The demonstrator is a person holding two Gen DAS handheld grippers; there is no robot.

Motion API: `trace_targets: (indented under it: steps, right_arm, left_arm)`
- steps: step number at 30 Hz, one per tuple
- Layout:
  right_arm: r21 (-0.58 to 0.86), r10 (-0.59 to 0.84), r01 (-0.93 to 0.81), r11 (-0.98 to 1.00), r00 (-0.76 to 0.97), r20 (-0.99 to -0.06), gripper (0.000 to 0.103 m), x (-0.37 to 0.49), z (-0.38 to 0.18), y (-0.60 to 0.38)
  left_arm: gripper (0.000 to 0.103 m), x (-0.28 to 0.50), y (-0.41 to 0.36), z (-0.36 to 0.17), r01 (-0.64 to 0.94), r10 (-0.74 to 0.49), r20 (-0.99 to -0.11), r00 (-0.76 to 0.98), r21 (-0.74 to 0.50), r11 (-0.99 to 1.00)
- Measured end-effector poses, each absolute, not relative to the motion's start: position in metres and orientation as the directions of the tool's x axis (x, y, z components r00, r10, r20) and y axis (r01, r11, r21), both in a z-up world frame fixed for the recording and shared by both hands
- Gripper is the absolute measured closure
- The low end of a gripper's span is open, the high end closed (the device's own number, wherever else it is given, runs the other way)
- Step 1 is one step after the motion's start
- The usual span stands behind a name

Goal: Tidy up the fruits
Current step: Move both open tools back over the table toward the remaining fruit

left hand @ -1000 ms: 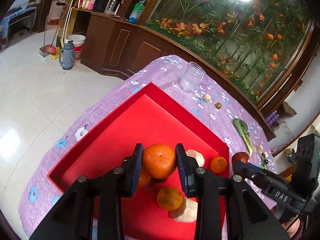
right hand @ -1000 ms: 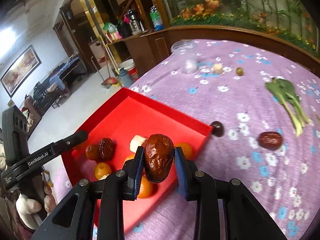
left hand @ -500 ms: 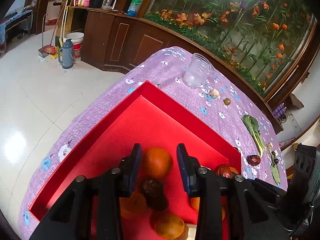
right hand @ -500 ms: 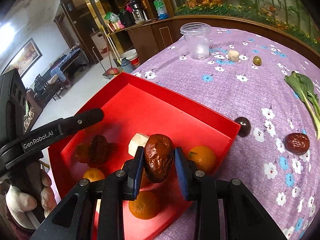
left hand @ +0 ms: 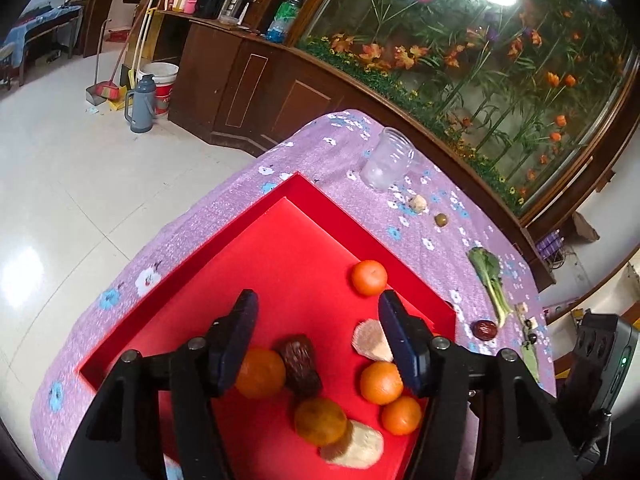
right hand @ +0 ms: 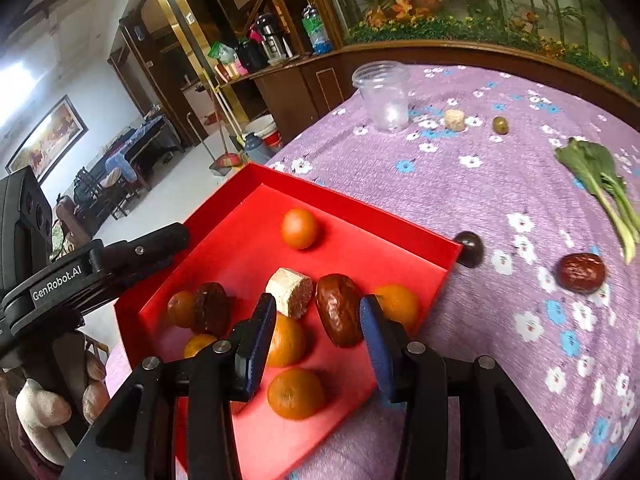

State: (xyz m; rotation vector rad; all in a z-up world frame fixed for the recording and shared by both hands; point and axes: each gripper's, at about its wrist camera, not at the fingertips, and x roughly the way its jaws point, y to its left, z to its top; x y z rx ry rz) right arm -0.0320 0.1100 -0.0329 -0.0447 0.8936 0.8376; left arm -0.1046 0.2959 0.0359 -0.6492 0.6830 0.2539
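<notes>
I have the red tray [right hand: 256,178] already holding oranges and dates, both claws spread wide and empty over it, so I'd lift the right gripper [right hand: 318,334] clear without nudging the date [right hand: 338,309] between its jaws, then fetch the stray date [right hand: 581,273] on the cloth.

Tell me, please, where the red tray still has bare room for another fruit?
The red tray is bare across its far half, between the lone orange and the far walls. The near corner is crowded with oranges, dates and pale chunks.
</notes>
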Motion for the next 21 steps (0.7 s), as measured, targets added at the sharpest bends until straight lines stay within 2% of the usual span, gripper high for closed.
trace_targets:
  steps: [6,15,21]
  right_arm:
    - [0.265,0.606,-0.638,0.722,0.4,-0.688,0.049,-0.049,-0.029,0.067]
    - [0.3,0.55,-0.508,0.807,0.463,-0.695,0.049,-0.051,-0.037,-0.016]
    - [0.216,0.518,-0.542,0.812,0.499,-0.695,0.049,-0.048,-0.029,-0.018]
  left_arm:
    - [0.038,-0.122,0.282,0.046,-0.405,0.002,-0.639,0.769,-0.485,0.775]
    - [0.037,-0.125,0.242,0.057,-0.351,-0.029,-0.633,0.774,-0.466,0.813]
    - [0.037,-0.124,0.218,0.063,-0.308,-0.049,-0.631,0.775,-0.445,0.841]
